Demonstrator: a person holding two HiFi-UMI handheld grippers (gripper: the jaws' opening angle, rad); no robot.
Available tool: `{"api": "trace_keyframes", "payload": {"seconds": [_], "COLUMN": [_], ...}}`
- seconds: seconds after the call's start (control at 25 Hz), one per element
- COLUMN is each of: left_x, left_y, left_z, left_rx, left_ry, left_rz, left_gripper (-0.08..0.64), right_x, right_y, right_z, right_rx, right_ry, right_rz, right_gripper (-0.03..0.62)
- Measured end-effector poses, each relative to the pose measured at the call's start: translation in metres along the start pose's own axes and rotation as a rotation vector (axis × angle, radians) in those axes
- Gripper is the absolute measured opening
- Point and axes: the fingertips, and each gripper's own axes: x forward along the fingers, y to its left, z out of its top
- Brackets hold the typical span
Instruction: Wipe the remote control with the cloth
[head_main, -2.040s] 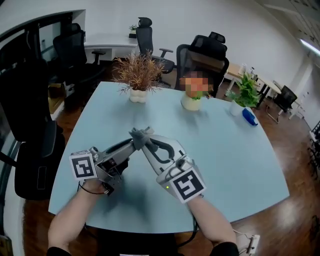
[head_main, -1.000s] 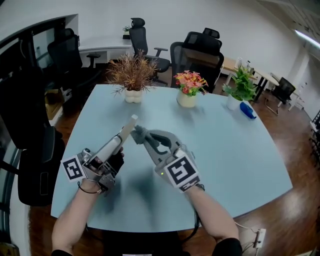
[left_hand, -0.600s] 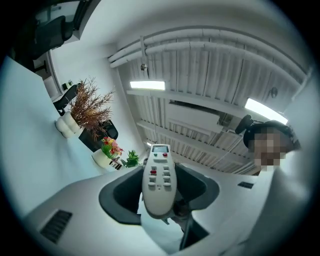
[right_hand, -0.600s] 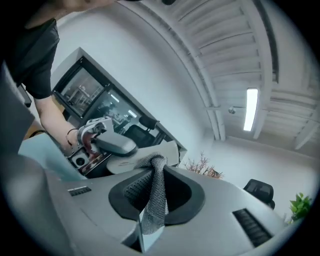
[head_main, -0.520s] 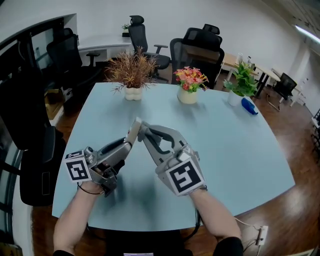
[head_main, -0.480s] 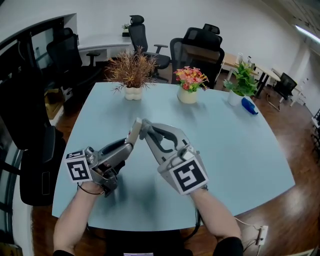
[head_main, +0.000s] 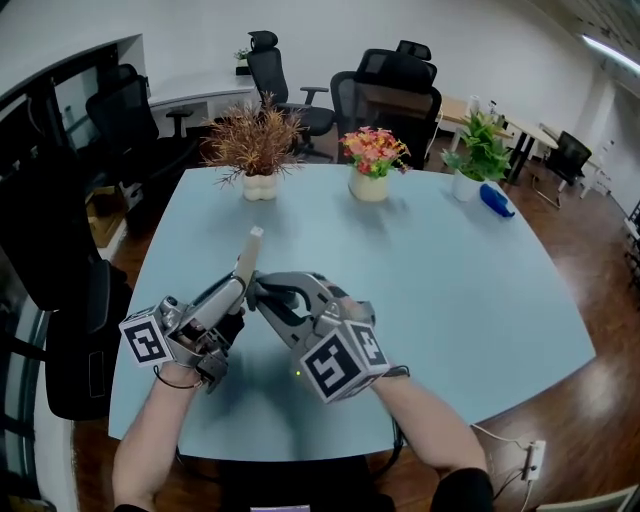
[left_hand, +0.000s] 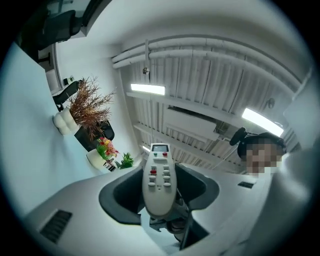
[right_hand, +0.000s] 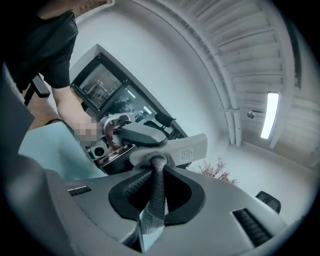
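Left gripper (head_main: 232, 292): clamped on the white remote control (left_hand: 159, 177), tilted upward above the pale blue table (head_main: 450, 270).
Right gripper (head_main: 262, 296): pinching the grey cloth (right_hand: 156, 186), bunched against the remote's labelled back.

Two tongs (head_main: 238, 288) (head_main: 262, 293), one remote (left_hand: 159, 180), one cloth (right_hand: 155, 192), three potted plants (head_main: 260, 150) (head_main: 372, 165) (head_main: 480, 160), one table (head_main: 450, 280).

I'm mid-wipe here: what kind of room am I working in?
Most likely an office meeting room. A large pale blue table has black office chairs drawn up to it, a white desk stands by the back wall, and potted plants line the table's far edge.
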Motion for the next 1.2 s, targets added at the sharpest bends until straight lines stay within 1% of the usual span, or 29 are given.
{"api": "trace_keyframes", "payload": {"seconds": [0.08, 0.16, 0.24, 0.28, 0.32, 0.36, 0.44, 0.52, 0.56, 0.6, 0.68, 0.72, 0.8, 0.92, 1.0, 1.08, 1.12, 1.2], "left_x": [0.002, 0.005, 0.008, 0.009, 0.01, 0.01, 0.008, 0.006, 0.006, 0.007, 0.01, 0.012, 0.013, 0.012, 0.012, 0.011, 0.01, 0.009], "left_y": [0.001, 0.002, -0.002, -0.006, -0.011, -0.018, -0.034, -0.051, -0.058, -0.063, -0.067, -0.066, -0.065, -0.069, -0.072, -0.076, -0.078, -0.079], "left_z": [-0.007, -0.018, -0.03, -0.032, -0.031, -0.027, -0.017, -0.013, -0.014, -0.017, -0.025, -0.03, -0.039, -0.046, -0.048, -0.052, -0.054, -0.056], "left_rx": [0.028, 0.042, 0.036, 0.025, 0.007, -0.01, -0.011, 0.027, 0.049, 0.07, 0.117, 0.139, 0.169, 0.188, 0.208, 0.248, 0.275, 0.338], "left_ry": [0.058, 0.124, 0.18, 0.189, 0.18, 0.156, 0.106, 0.091, 0.096, 0.108, 0.148, 0.172, 0.216, 0.259, 0.283, 0.312, 0.327, 0.355], "left_rz": [0.017, 0.026, 0.009, -0.014, -0.051, -0.099, -0.198, -0.273, -0.298, -0.313, -0.313, -0.306, -0.301, -0.313, -0.321, -0.329, -0.331, -0.323], "left_gripper": [0.201, 0.201, 0.201, 0.201, 0.201, 0.201, 0.201, 0.201, 0.201, 0.201, 0.201, 0.201, 0.201, 0.199, 0.199, 0.199, 0.199, 0.199], "right_x": [-0.008, -0.022, -0.04, -0.049, -0.056, -0.059, -0.055, -0.044, -0.038, -0.034, -0.03, -0.03, -0.033, -0.039, -0.044, -0.053, -0.058, -0.07], "right_y": [-0.02, -0.046, -0.068, -0.078, -0.087, -0.094, -0.095, -0.083, -0.074, -0.065, -0.054, -0.051, -0.047, -0.045, -0.043, -0.042, -0.043, -0.047], "right_z": [0.003, 0.011, 0.024, 0.027, 0.026, 0.022, 0.01, 0.001, 0.0, 0.001, 0.007, 0.012, 0.022, 0.031, 0.036, 0.04, 0.04, 0.038], "right_rx": [0.035, 0.114, 0.251, 0.346, 0.454, 0.579, 0.866, 1.144, 1.266, 1.367, 1.508, 1.557, 1.623, 1.679, 1.692, 1.655, 1.608, 1.494], "right_ry": [-0.029, -0.096, -0.221, -0.285, -0.343, -0.393, -0.468, -0.52, -0.544, -0.567, -0.617, -0.645, -0.699, -0.754, -0.772, -0.779, -0.778, -0.773], "right_rz": [-0.07, -0.147, -0.194, -0.195, -0.174, -0.129, 0.016, 0.19, 0.276, 0.35, 0.46, 0.511, 0.609, 0.735, 0.817, 0.893, 0.921, 0.947], "right_gripper": [0.031, 0.031, 0.031, 0.031, 0.031, 0.031, 0.031, 0.029, 0.029, 0.029, 0.029, 0.029, 0.029, 0.029, 0.029, 0.029, 0.029, 0.029]}}
